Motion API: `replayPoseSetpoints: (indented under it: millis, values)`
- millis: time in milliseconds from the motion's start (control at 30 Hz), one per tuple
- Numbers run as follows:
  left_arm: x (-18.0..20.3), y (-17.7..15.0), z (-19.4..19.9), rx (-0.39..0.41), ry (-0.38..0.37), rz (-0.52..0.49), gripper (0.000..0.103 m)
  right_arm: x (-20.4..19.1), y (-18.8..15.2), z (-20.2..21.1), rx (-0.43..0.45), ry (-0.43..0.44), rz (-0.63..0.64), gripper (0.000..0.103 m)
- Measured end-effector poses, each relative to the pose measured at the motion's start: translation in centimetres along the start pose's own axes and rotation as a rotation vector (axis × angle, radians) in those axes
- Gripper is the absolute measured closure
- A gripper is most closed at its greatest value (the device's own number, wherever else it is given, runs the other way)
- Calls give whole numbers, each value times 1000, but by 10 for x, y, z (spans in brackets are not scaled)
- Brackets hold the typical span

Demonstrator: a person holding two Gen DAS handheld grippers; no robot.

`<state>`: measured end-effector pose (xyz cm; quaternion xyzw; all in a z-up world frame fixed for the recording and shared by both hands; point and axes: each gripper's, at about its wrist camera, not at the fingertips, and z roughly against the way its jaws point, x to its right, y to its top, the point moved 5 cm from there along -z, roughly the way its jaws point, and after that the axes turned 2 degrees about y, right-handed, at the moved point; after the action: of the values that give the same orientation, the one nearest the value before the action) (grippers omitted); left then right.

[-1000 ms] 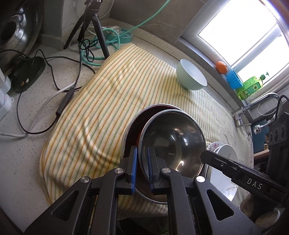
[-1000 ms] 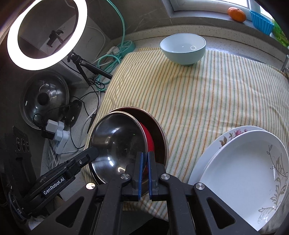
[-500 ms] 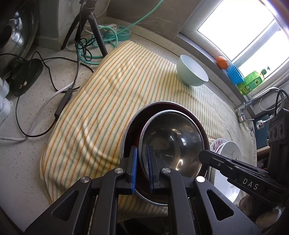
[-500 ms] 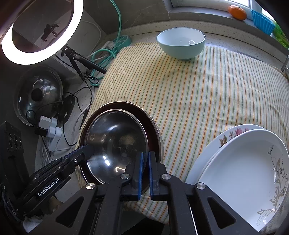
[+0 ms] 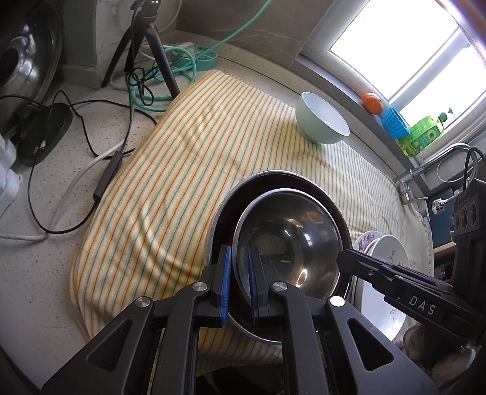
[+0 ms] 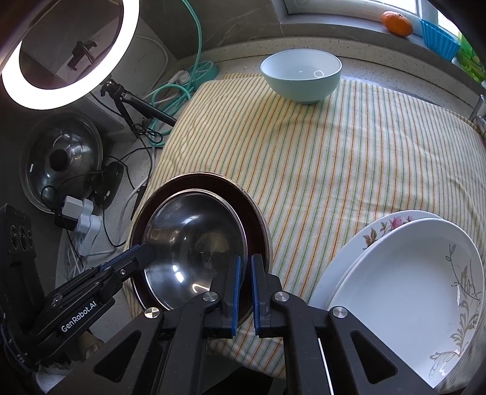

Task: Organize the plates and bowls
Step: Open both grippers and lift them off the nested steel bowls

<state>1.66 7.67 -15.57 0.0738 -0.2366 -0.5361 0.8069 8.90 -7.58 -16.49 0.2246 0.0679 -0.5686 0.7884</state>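
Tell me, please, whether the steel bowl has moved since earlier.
Yes: the steel bowl has settled lower into the larger bowl on the striped cloth.

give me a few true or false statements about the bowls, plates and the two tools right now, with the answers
1. The steel bowl sits inside a larger dark-lined bowl. True.
2. Both tools grip the steel bowl's rim, the left tool on one side and the right tool on the opposite side. True.
3. The light green bowl is stacked inside the steel bowl. False: it stands alone at the far edge of the striped cloth.
4. The two white plates lie apart on the cloth. False: they are stacked, the flowered one underneath.
5. An orange fruit rests on the window sill. True.
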Motion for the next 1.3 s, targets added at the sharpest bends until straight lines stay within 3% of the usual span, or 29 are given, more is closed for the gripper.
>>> replayPoseSetpoints:
  millis: [633,1167,1300]
  values:
    - [-5,7,17,28,-23,2,94,2,0,16,29,4,-28,95]
    - [18,41,26,55,-114,-86,93,19,31,76,185,0,-111,95]
    - [33,50,23,47,-148,-122,93,23,44,94,221,13,-139,88]
